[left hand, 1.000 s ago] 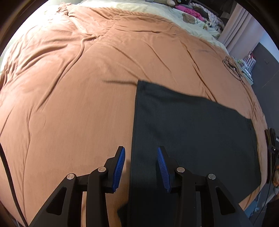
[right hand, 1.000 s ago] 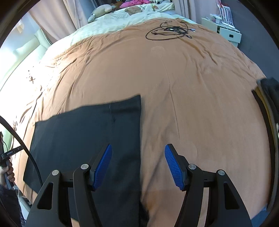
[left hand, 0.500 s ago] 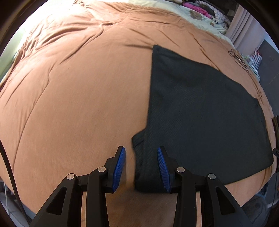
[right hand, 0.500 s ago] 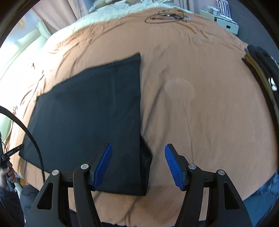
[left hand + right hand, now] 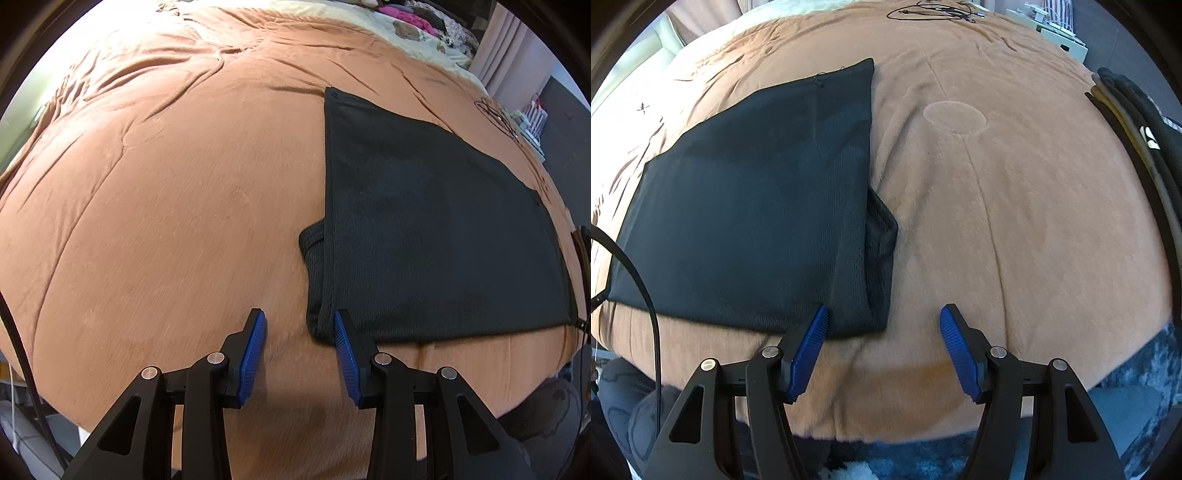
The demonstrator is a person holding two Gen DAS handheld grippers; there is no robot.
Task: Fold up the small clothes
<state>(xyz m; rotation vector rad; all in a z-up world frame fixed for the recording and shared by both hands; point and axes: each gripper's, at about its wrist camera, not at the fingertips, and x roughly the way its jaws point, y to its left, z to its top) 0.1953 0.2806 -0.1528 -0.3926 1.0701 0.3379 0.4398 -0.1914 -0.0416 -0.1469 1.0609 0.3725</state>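
A dark ribbed garment (image 5: 424, 229) lies flat on the orange bedspread (image 5: 166, 184), folded into a rectangle with a sleeve end sticking out at one side edge. In the right wrist view the garment (image 5: 757, 192) lies left of centre. My left gripper (image 5: 300, 347) is open and empty, above the garment's near left corner. My right gripper (image 5: 882, 345) is open and empty, above the near right corner, with its left finger over the cloth edge.
A stack of folded dark and tan clothes (image 5: 1137, 122) lies at the bed's right edge. A black cable coil (image 5: 934, 9) lies far back on the bedspread (image 5: 997, 184). Pillows and toys (image 5: 406, 29) sit at the head. A blue rug (image 5: 1126, 406) lies below the bed's near edge.
Both grippers have pulled back toward the bed's near edge, away from the garment. The garment's near edge and the sleeve end now show in both views. Both stay open.
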